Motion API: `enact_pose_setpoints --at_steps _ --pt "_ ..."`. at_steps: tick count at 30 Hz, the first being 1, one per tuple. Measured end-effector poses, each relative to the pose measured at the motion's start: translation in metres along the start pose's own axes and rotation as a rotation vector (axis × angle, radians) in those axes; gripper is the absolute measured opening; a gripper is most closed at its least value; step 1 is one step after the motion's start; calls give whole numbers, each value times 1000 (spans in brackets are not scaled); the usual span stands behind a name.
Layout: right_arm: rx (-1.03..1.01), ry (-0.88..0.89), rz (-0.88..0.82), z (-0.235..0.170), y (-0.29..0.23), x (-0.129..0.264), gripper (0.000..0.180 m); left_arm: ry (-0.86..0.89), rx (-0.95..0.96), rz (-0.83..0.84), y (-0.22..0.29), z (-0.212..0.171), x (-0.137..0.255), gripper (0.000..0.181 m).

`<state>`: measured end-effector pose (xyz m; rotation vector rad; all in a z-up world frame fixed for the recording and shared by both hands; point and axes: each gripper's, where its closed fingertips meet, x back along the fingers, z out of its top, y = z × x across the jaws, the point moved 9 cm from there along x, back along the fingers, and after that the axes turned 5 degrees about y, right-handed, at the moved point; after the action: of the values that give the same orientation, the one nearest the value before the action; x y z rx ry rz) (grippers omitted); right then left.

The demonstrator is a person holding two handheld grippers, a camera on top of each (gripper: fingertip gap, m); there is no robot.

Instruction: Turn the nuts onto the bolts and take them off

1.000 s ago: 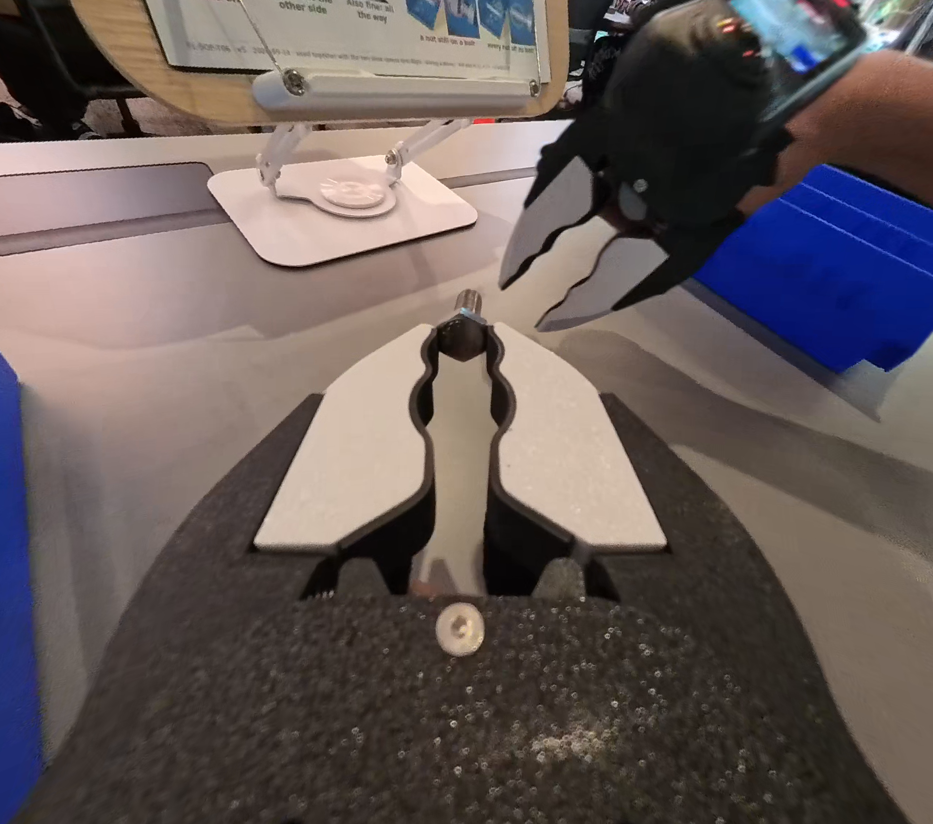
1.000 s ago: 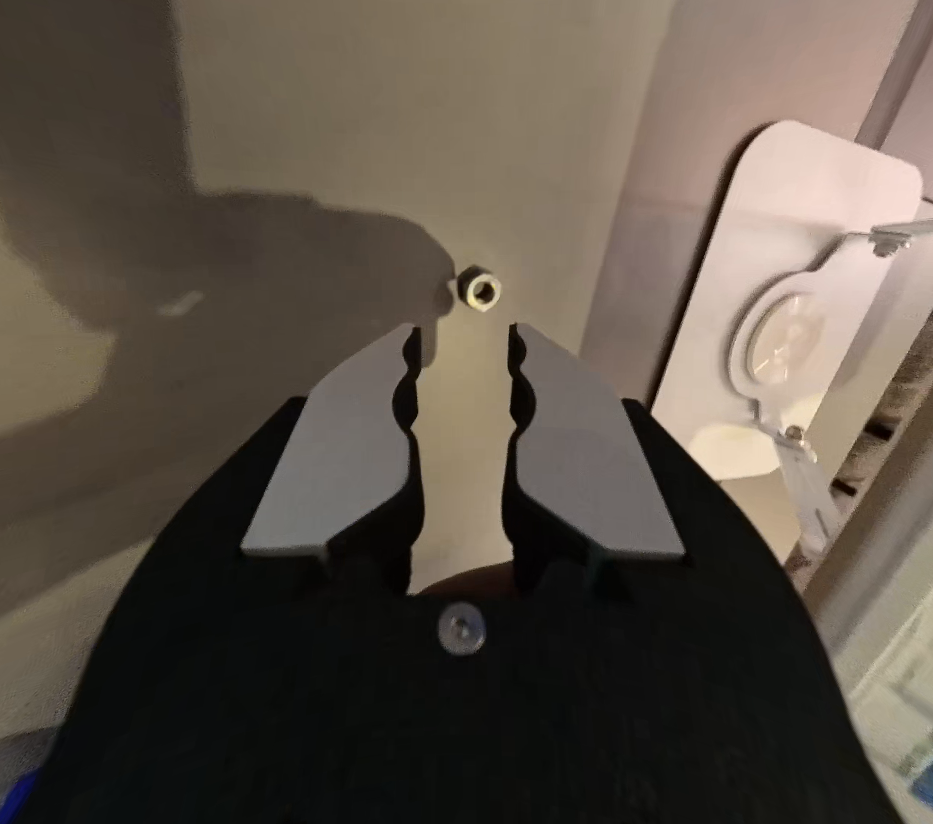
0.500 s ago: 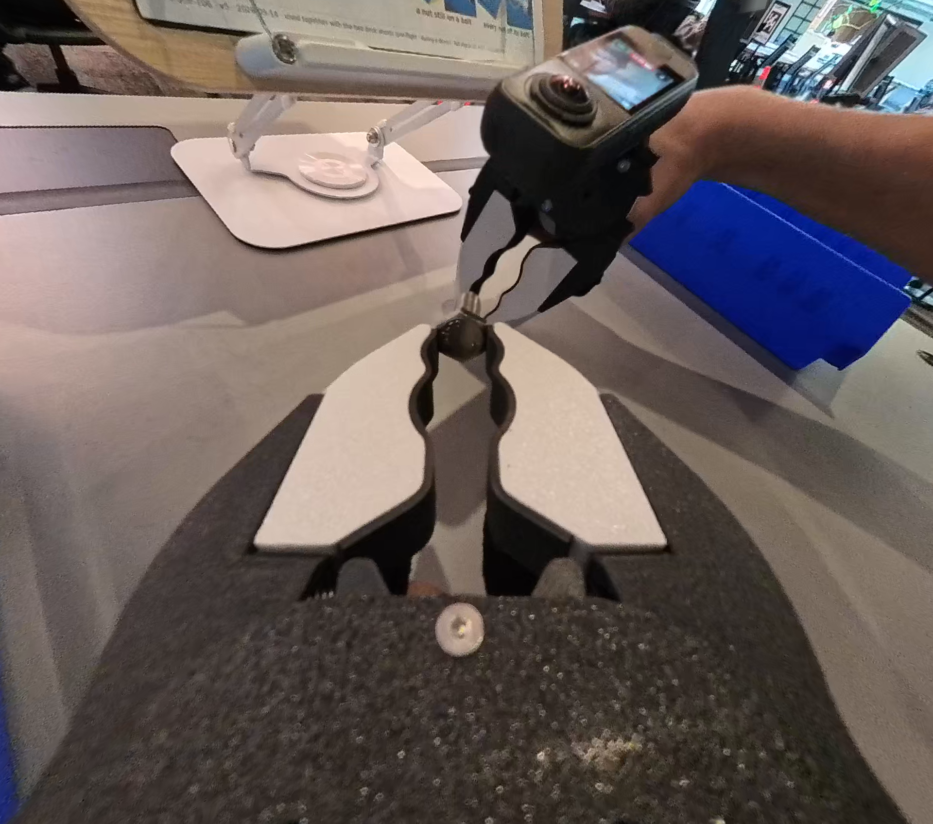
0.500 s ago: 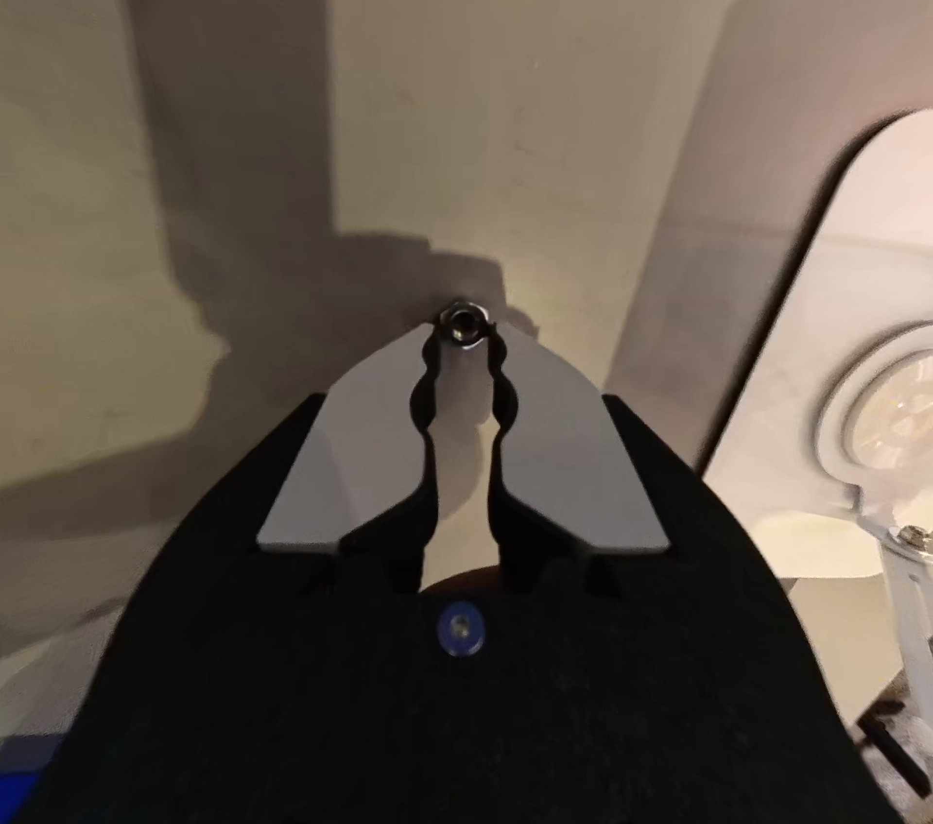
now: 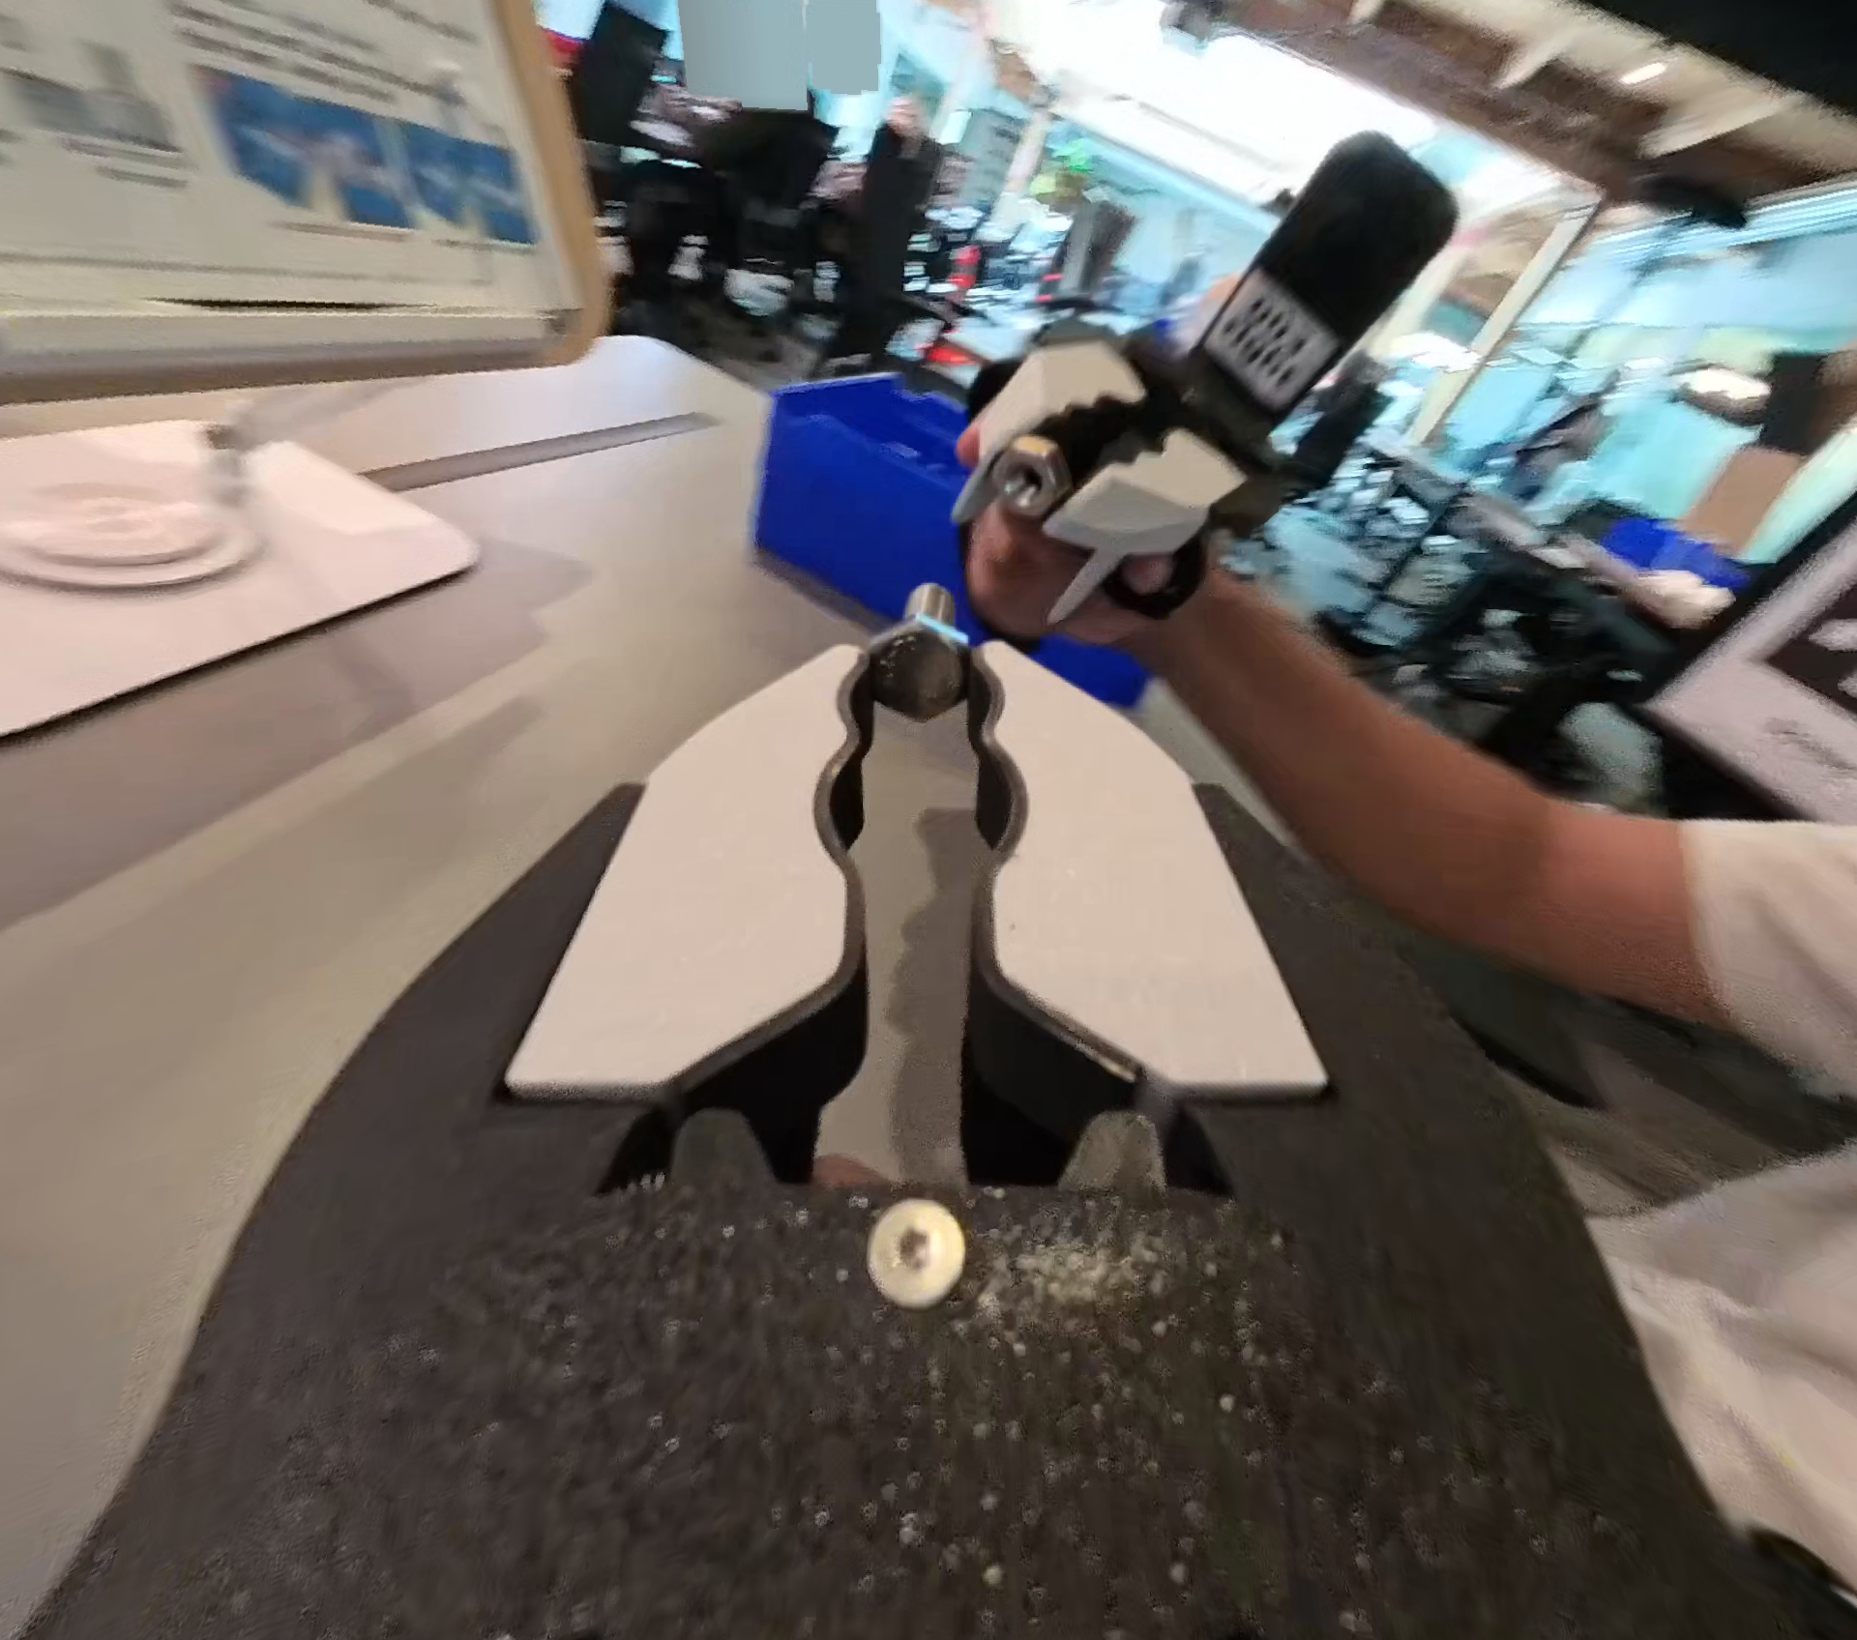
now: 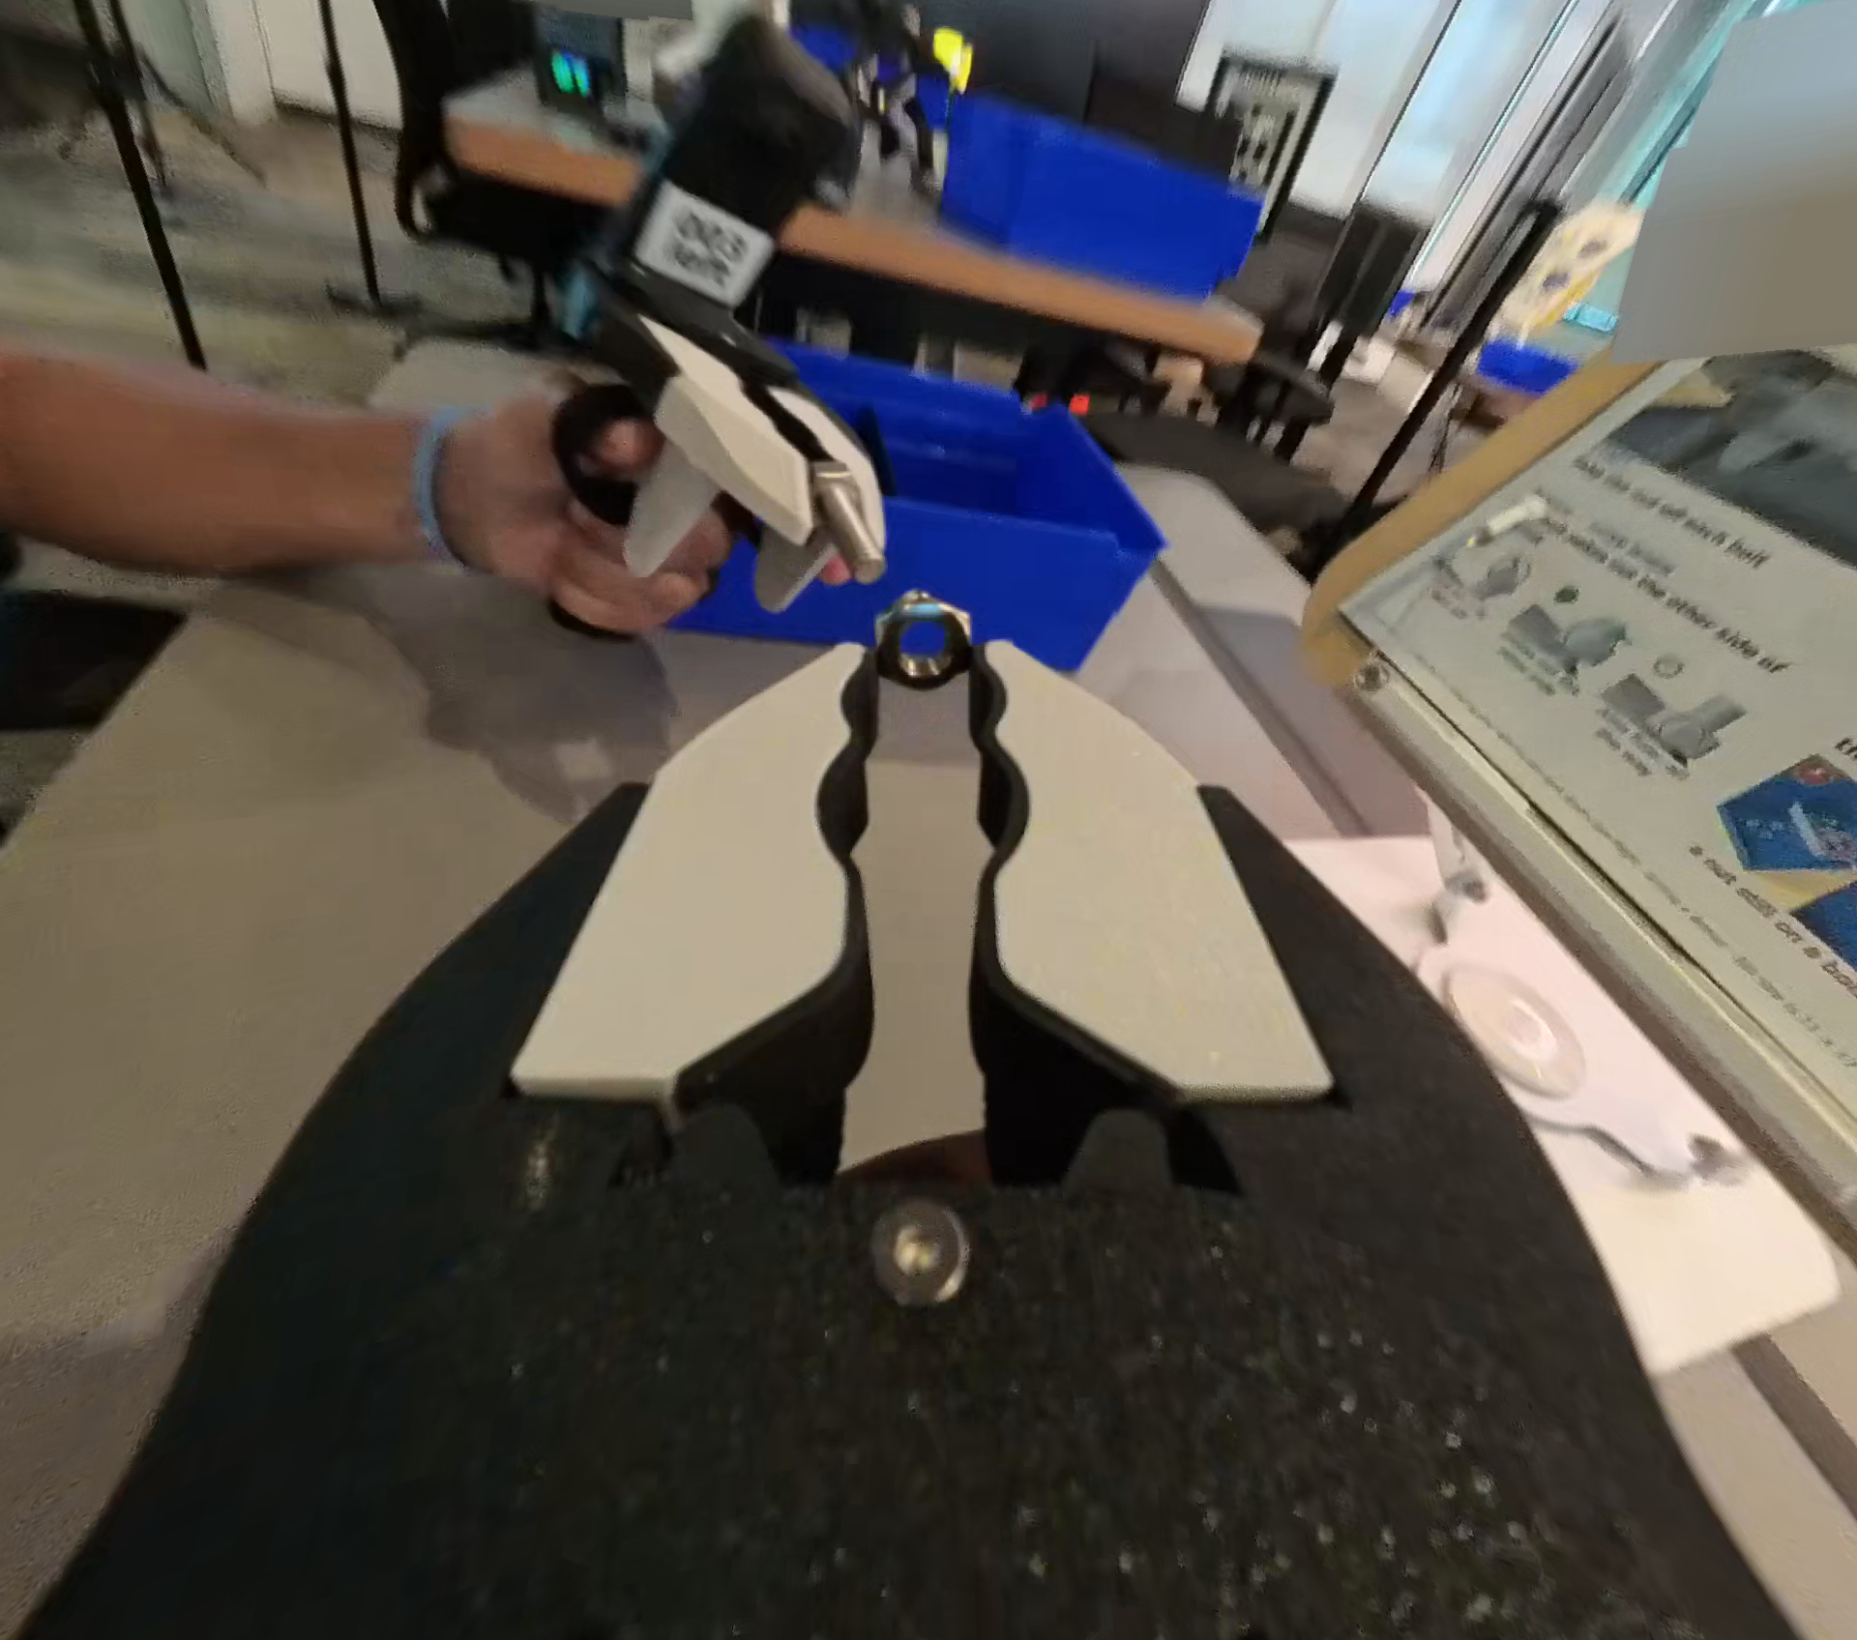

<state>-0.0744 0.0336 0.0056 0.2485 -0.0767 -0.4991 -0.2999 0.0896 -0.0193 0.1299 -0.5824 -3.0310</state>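
Now at the mating step. Left gripper (image 5: 919,688) is clamped on the bolt (image 5: 919,667) by its head, shank pointing away beyond the tips. Right gripper (image 6: 919,667) is pinched on the nut (image 6: 916,649), bore facing forward. Both are raised off the table (image 5: 251,889), tips near, not touching. Judgement: next, line bore with shank, meet, twist.

Bolt (image 5: 919,667): silver, hex head pinched at the tips of the left hand-held gripper (image 5: 919,678), centre of the left wrist frame, threaded shank pointing away and slightly up, off the counter. Nut (image 6: 916,649): silver hex, hole facing the camera, pinched at the tips of the right hand-held gripper (image 6: 919,667), centre of the right wrist frame. Nut and bolt near each other, not touching, not threaded.
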Motion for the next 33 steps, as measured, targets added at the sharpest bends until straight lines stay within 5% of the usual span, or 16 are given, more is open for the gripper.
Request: enact_pose_setpoints --at_steps 8,19,28,33 --pt "253 175 -29 0 -47 -1 17 -97 269 -380 20 10 -19 17" --pt "540 214 -86 -2 -57 1 17 -153 392 -507 16 0 -32 17" --pt "573 189 -85 -5 -58 2 17 -171 421 -534 15 -8 -39 17" --pt "322 205 -58 -9 -51 3 17 -133 322 -491 16 -9 -40 17"
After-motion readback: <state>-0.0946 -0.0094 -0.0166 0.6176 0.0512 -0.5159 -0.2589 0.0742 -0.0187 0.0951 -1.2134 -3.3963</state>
